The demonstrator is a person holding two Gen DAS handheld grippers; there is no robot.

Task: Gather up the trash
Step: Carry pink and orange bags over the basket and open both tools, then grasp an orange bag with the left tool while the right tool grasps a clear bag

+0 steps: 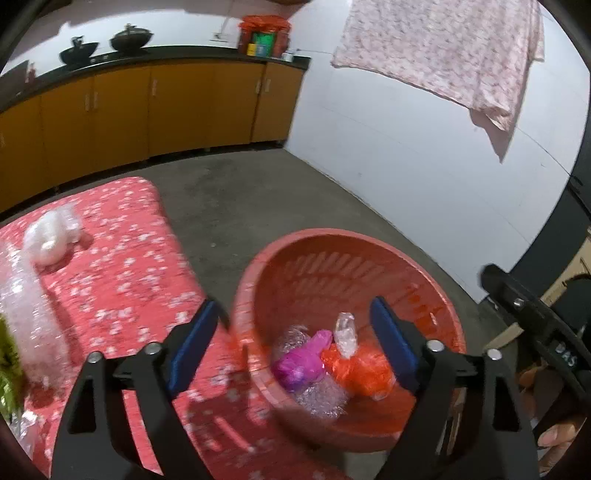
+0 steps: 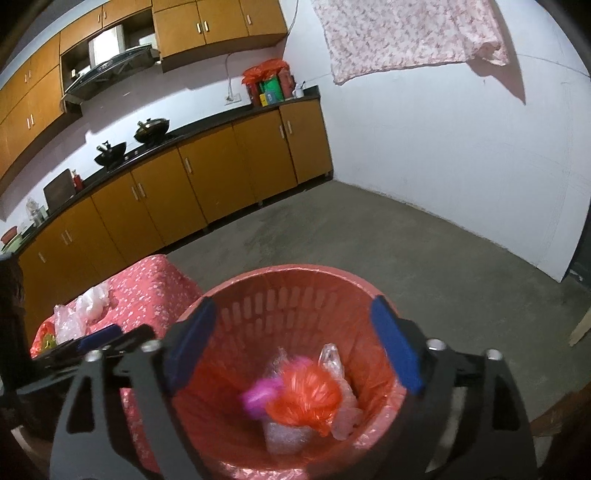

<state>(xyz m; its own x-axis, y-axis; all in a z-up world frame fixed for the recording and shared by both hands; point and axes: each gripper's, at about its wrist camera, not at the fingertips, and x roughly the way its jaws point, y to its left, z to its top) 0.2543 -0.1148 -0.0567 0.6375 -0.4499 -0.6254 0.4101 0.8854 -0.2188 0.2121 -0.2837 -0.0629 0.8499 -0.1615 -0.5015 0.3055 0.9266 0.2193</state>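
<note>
Left wrist view: the left gripper point(image 1: 295, 343) is held with its blue-padded fingers point(image 1: 192, 343) spread wide and nothing between them. Below and ahead of it a red slotted basket point(image 1: 332, 266) is seen, standing on the grey concrete floor point(image 1: 240, 192) just beside a table covered by a red flowered cloth point(image 1: 122, 258). Inside the basket a magenta plastic bag point(image 1: 301, 360), an orange plastic bag point(image 1: 360, 369), a clear crumpled wrapper point(image 1: 345, 332) and a piece of bubble wrap point(image 1: 321, 398) are piled together at the bottom. On the cloth, well apart from the basket, a white plastic bag point(image 1: 53, 236) is left lying, with a long sheet of bubble wrap point(image 1: 29, 314) near it at the left edge. The right gripper's black body point(image 1: 535, 325) is visible at the right edge.

Right wrist view: the right gripper point(image 2: 293, 347) is likewise held wide open and empty, directly above the basket point(image 2: 258, 295), which is seen to be lined with a red plastic liner point(image 2: 373, 435). The orange bag point(image 2: 306, 398), the magenta bag point(image 2: 258, 397) and clear wrappers point(image 2: 332, 358) are seen in it, blurred. Plastic scraps point(image 2: 81, 310) remain on the cloth-covered table point(image 2: 147, 288). Orange cabinets point(image 2: 207, 177) under a dark counter are seen behind, and a flowered cloth point(image 2: 399, 33) is hung against the white wall.
</note>
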